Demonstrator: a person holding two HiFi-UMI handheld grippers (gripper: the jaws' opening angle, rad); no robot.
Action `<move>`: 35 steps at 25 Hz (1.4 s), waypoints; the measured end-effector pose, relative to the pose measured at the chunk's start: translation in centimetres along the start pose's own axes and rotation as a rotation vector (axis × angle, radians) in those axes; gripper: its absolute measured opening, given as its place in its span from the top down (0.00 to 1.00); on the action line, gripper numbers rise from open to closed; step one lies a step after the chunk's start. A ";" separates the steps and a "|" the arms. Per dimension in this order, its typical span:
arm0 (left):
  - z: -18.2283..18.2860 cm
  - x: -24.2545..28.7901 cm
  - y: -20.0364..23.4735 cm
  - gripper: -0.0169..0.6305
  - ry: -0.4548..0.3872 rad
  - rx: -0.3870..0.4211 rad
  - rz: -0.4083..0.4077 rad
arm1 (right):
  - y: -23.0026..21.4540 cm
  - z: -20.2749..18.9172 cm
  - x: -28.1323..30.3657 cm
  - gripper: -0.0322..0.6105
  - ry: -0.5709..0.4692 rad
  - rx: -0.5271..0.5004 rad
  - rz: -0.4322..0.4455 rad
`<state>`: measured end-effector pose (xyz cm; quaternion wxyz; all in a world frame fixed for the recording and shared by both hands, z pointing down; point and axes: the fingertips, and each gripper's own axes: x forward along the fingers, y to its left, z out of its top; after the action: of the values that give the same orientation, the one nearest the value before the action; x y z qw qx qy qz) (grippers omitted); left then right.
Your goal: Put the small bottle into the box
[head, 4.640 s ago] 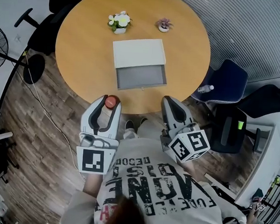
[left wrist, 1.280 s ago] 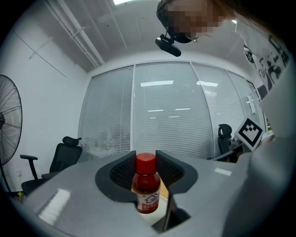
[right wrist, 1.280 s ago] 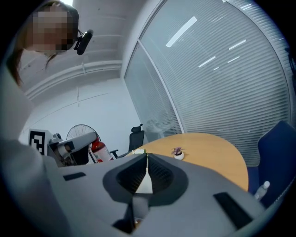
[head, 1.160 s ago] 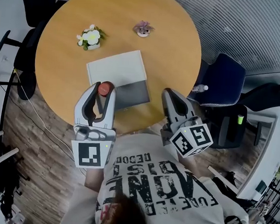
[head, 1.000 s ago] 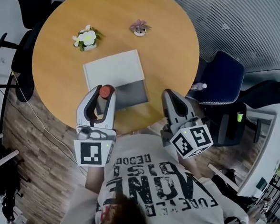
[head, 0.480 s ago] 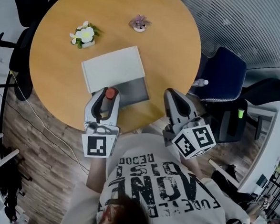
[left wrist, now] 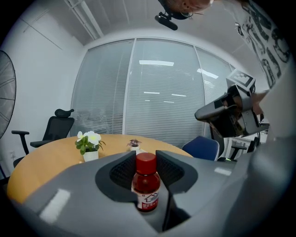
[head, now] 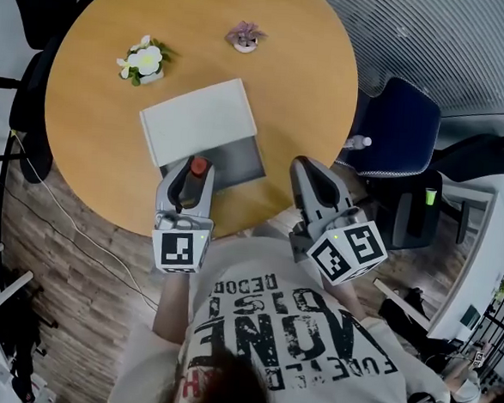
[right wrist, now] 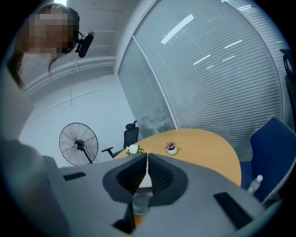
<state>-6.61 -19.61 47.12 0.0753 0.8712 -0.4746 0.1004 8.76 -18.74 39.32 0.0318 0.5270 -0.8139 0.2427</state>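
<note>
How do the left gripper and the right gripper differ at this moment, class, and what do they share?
The left gripper is shut on the small bottle; the right gripper is shut on nothing. The left gripper's jaws stand a bottle's width apart; the right gripper's tips meet. The left gripper is close by the box; the right gripper lies further right. Both are grey and point toward the table.

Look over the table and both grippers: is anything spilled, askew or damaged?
Nothing stands out. The small bottle, cap on, is upright in the left gripper; the box lies open, flat on the table.
</note>
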 end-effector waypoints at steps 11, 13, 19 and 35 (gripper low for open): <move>-4.0 1.4 -0.2 0.76 0.091 0.000 -0.025 | -0.4 -0.4 0.1 0.93 0.012 0.002 -0.022; -4.4 1.6 -0.3 0.76 0.100 0.000 -0.028 | -0.4 -0.3 0.0 0.93 0.011 0.004 -0.025; -5.5 2.0 -0.3 0.76 0.130 0.005 -0.036 | -0.4 -0.1 0.1 0.93 0.009 0.000 -0.026; -6.3 1.5 -0.7 0.76 0.177 0.040 -0.058 | -0.1 0.1 0.3 0.93 0.011 -0.003 -0.015</move>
<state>-5.88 -19.07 53.54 0.1023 0.8737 -0.4384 0.1843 8.78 -19.02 39.39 0.0388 0.5318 -0.8099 0.2442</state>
